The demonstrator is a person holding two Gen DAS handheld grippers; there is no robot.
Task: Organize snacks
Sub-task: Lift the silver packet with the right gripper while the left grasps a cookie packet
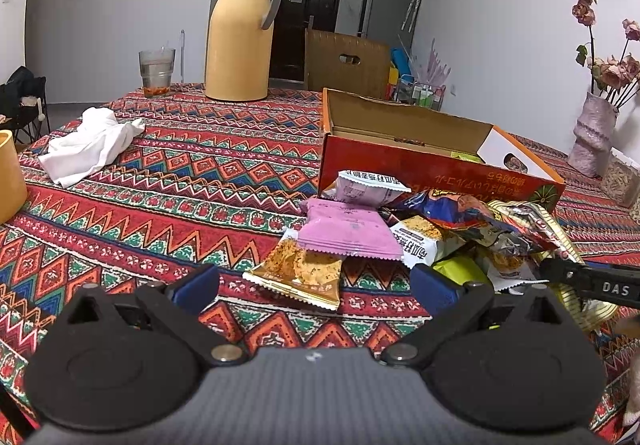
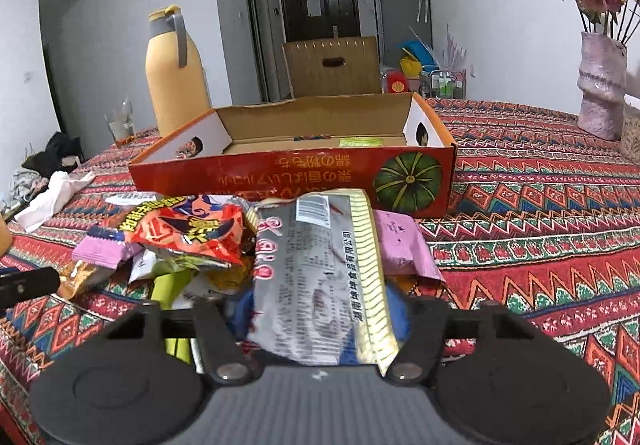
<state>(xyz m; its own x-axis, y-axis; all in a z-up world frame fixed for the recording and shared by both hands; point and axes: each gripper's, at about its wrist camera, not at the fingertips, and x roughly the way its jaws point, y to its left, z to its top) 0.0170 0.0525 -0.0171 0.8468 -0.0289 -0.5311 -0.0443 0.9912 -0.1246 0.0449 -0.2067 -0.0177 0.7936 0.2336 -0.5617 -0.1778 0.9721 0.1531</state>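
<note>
A heap of snack packets lies on the patterned tablecloth in front of an open red cardboard box. My right gripper is shut on a silver packet with a gold striped edge; the packet stands up between its blue pads. A red-orange packet and a pink packet lie beside it. My left gripper is open just above the table, with a gold cracker packet lying ahead between its fingertips, untouched. Behind that is another pink packet. The right gripper's black finger shows at the heap's right edge.
A yellow thermos jug and a glass stand at the far side. A crumpled white cloth lies at the left and a yellow cup at the left edge. A pink vase of flowers stands at the right.
</note>
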